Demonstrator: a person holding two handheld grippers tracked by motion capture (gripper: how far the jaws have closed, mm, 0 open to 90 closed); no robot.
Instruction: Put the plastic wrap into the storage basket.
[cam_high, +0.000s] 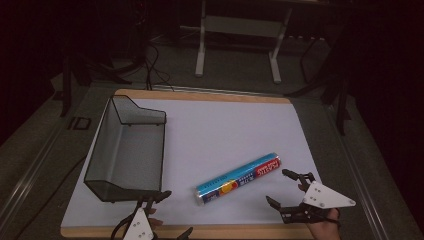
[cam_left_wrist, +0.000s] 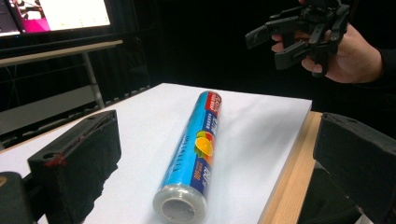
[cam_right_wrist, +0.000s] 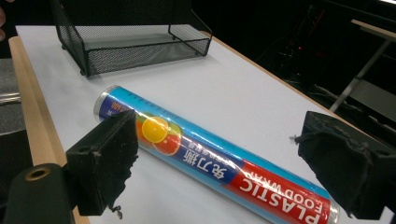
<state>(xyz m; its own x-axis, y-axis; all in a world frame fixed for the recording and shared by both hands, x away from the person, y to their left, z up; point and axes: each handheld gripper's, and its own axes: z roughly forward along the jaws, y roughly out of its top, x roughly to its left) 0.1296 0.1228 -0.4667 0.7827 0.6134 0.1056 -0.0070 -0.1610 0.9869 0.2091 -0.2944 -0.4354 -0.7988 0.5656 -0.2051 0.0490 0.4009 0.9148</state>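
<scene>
Plainly, the roll of plastic food wrap (cam_high: 238, 178) lies flat on the white sheet of the counter (cam_high: 225, 125), near the front edge and a little right of the middle in the high view. Its long axis runs on a slant, from the clear-capped end at about seven o'clock to the red-labelled end at about one o'clock.

From the roll outward, the right tongs (cam_high: 286, 188) sit at about four o'clock from its middle, just beside the red end and not touching it. Their jaws stand wide apart with nothing between them. In the right gripper view the roll (cam_right_wrist: 210, 161) crosses the gap between the two black pads (cam_right_wrist: 105, 158) on a slant, lying beyond them rather than between them.

The left tongs (cam_high: 159, 202) sit at about eight o'clock from the roll, near the front corner of the black mesh tray (cam_high: 125, 150). Their jaws are apart as well and hold nothing. In the left gripper view the roll (cam_left_wrist: 196, 149) points almost straight away, its open end (cam_left_wrist: 180, 207) nearest.

By my judgement the right tongs are the nearer pair. They face the side of the roll and need only a slight turn to close square across it, while the left pair looks down its length. The tray lies at ten o'clock from the roll, well apart from it.
</scene>
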